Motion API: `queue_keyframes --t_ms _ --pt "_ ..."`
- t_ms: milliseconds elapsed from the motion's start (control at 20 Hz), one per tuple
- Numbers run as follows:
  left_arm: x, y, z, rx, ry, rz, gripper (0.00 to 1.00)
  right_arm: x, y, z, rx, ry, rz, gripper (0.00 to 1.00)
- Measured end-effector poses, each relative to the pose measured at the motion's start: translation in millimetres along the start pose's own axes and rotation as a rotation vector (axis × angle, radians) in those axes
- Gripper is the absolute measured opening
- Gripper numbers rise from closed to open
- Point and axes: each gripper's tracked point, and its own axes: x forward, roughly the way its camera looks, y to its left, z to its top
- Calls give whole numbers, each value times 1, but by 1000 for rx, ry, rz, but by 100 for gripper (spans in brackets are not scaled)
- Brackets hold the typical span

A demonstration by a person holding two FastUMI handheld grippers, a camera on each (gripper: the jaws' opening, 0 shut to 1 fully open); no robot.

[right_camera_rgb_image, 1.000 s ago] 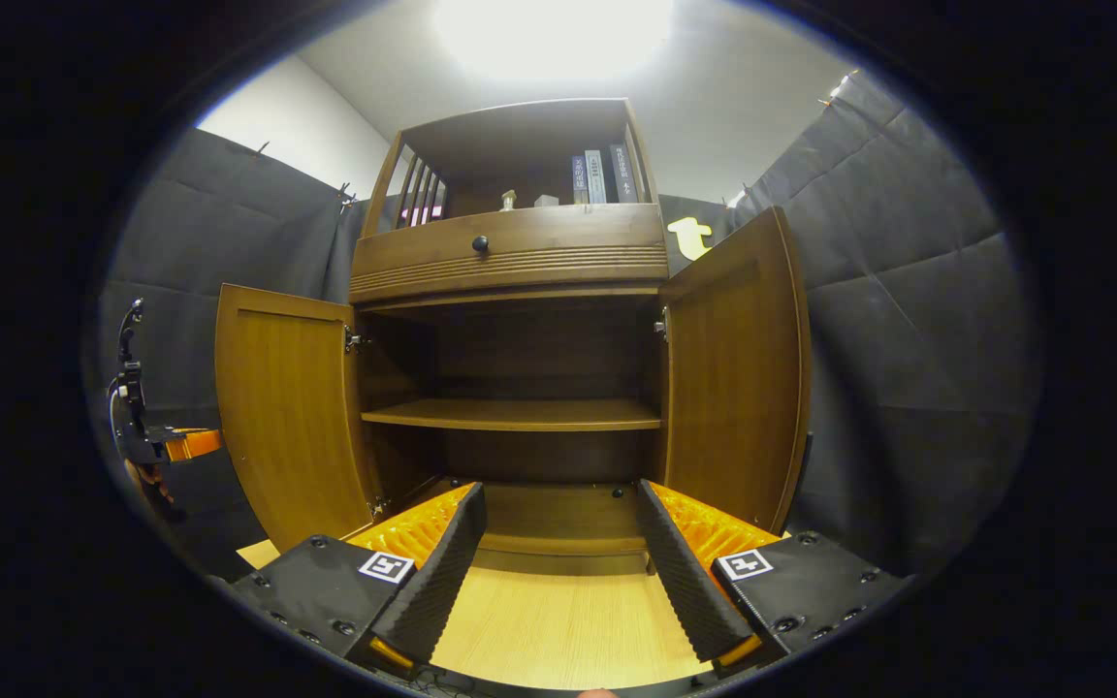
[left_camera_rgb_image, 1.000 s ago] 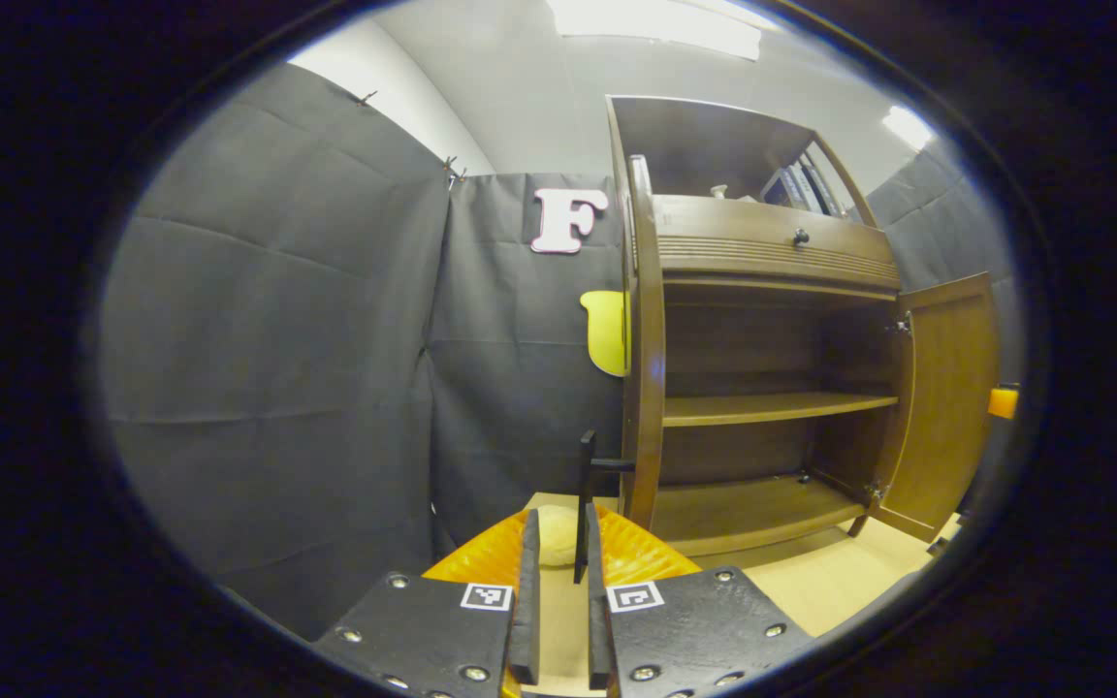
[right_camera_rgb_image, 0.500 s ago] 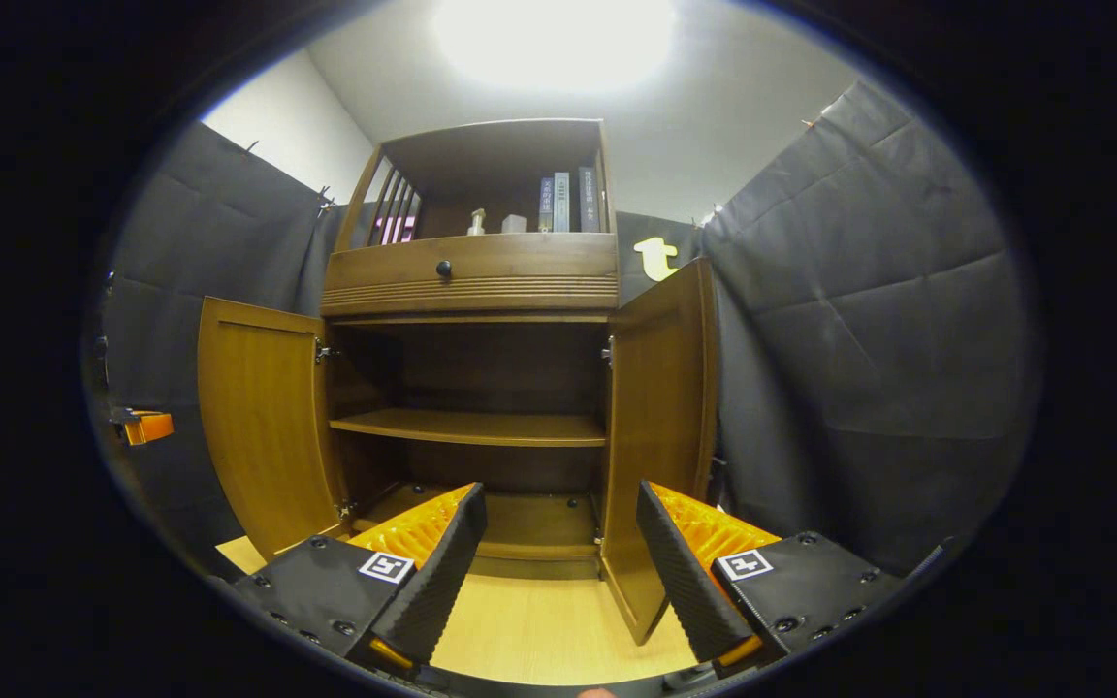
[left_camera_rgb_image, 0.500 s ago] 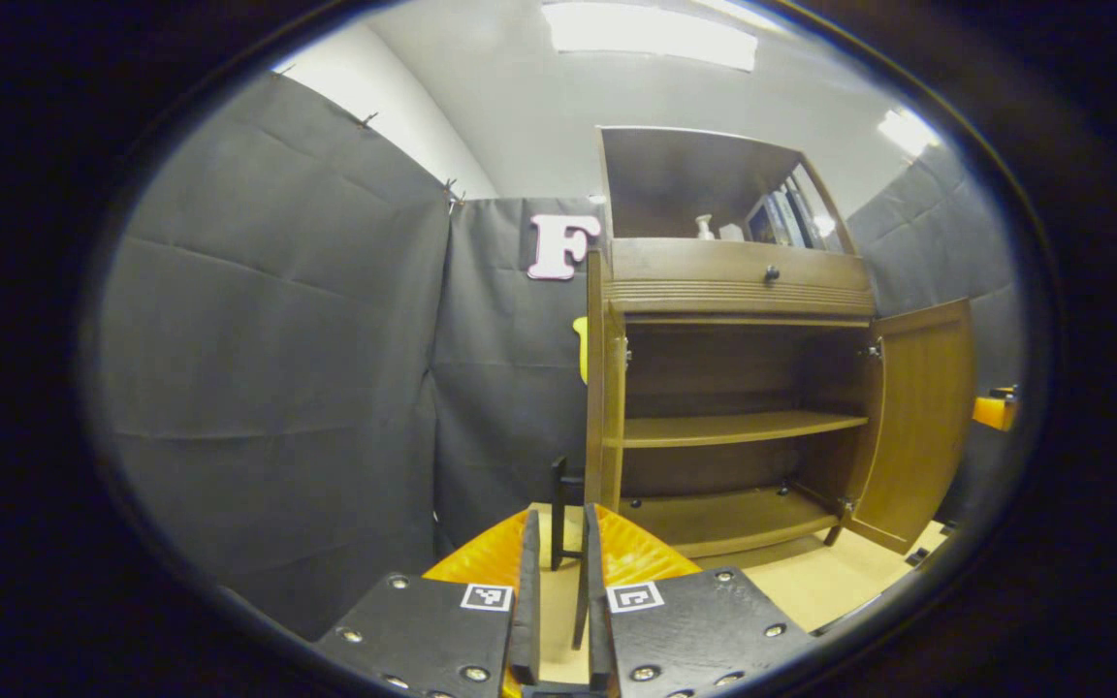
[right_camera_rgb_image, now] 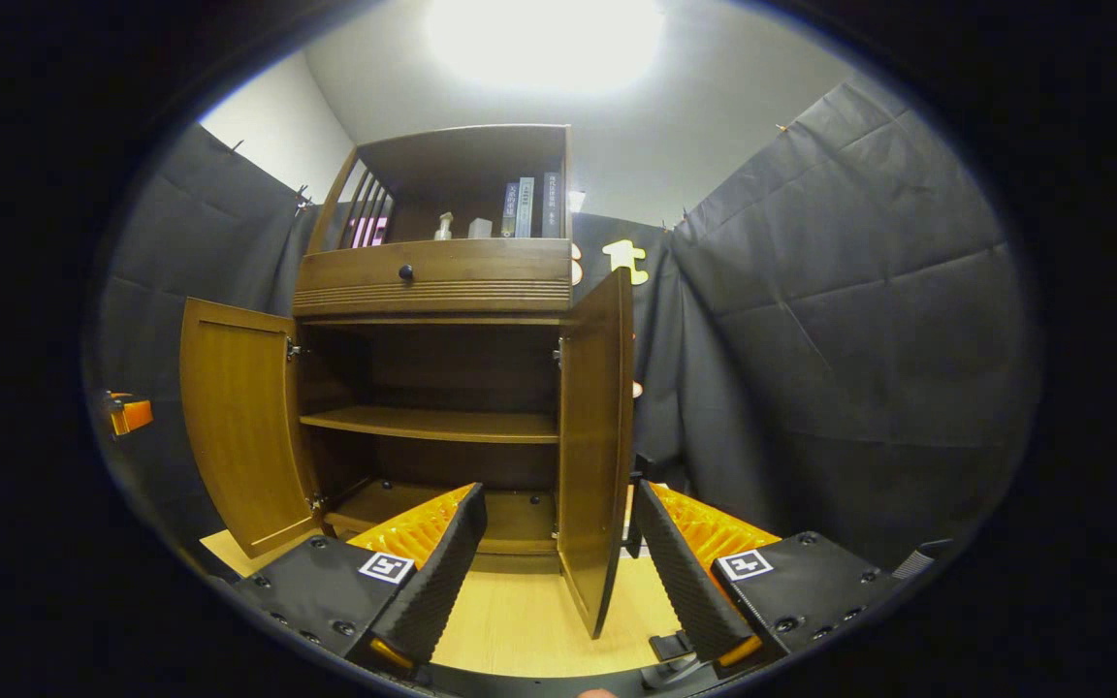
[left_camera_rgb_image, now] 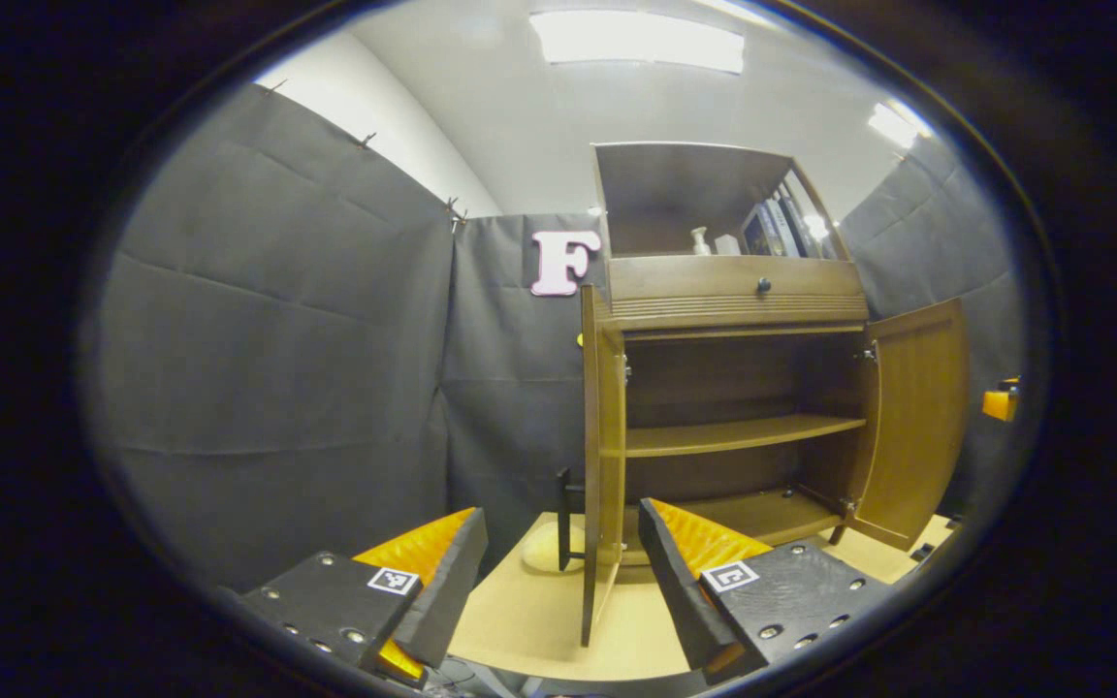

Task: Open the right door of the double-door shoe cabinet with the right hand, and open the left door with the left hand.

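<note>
The brown wooden shoe cabinet (left_camera_rgb_image: 733, 291) stands with both doors swung wide, showing a bare shelf (left_camera_rgb_image: 728, 436). In the left gripper view the left door (left_camera_rgb_image: 603, 456) stands edge-on just ahead. Its black handle (left_camera_rgb_image: 563, 519) lies between the fingertips of my open left gripper (left_camera_rgb_image: 560, 516), untouched. The right door (left_camera_rgb_image: 917, 427) stands open at the right. In the right gripper view the cabinet (right_camera_rgb_image: 432, 276) has its right door (right_camera_rgb_image: 597, 446) edge-on ahead of my open right gripper (right_camera_rgb_image: 560, 492), which holds nothing. The left door (right_camera_rgb_image: 239, 417) stands open at the left.
Black cloth walls close in on both sides. The cabinet stands on a light wooden board (left_camera_rgb_image: 529, 620). Books and a small bottle (right_camera_rgb_image: 443, 227) sit on the top shelf above a drawer with a dark knob (right_camera_rgb_image: 405, 273). The other gripper (left_camera_rgb_image: 1000, 402) peeks past the right door.
My left gripper has opened, let go of the left door's handle and drawn back. The right gripper has stayed open and shifted, so the right door now sits mid-view.
</note>
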Motion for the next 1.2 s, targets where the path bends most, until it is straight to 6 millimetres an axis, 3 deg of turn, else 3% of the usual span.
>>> queue_keyframes --t_ms 450,500,550,1000,1150,1200 --pt "-4 2 10 20 -26 22 92 0 -9 3 7 -16 -7 93" --pt "-3 2 9 24 -25 23 92 1 -9 3 8 -17 -5 98" --pt "-2 1 7 25 -22 24 92 2 -10 3 10 -16 -6 93" --pt "3 -6 16 28 -39 14 92 1 -19 0 15 -20 -24 92" --pt "2 -7 18 34 -52 14 92 -1 -17 2 15 -25 -19 93" --pt "2 -6 17 35 -50 13 92 -3 -17 2 13 -31 -18 98"
